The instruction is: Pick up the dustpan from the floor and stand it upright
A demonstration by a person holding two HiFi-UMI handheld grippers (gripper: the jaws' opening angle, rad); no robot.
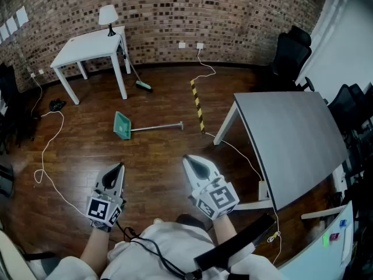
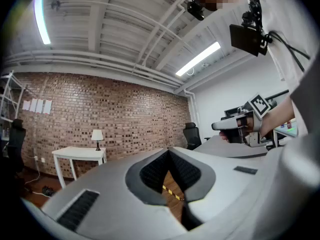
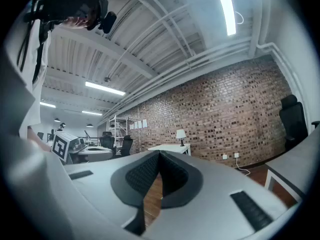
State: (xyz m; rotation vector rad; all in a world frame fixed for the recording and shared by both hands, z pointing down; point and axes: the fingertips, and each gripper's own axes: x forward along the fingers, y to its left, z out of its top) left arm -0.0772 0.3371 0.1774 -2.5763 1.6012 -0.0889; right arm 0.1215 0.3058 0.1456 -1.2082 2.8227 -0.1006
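The green dustpan (image 1: pixel 122 125) lies flat on the wooden floor (image 1: pixel 157 156), its long handle (image 1: pixel 157 127) pointing right toward the striped tape (image 1: pixel 197 105), well apart from both grippers. Whether anything sits in the pan is too small to tell. The left gripper (image 1: pixel 119 167) and right gripper (image 1: pixel 187 160) are level, jaws together, gripping nothing. A broom (image 1: pixel 141 85) leans by the white table (image 1: pixel 87 44), its upper end hard to make out.

We look down on a dark wooden floor (image 1: pixel 157 156) under a brick wall (image 1: pixel 175 10) — a white table (image 1: pixel 90 45) bearing a lamp (image 1: pixel 108 15) stands near it, a grey table (image 1: pixel 291 139) at right, black office chairs (image 1: pixel 291 54) beyond.
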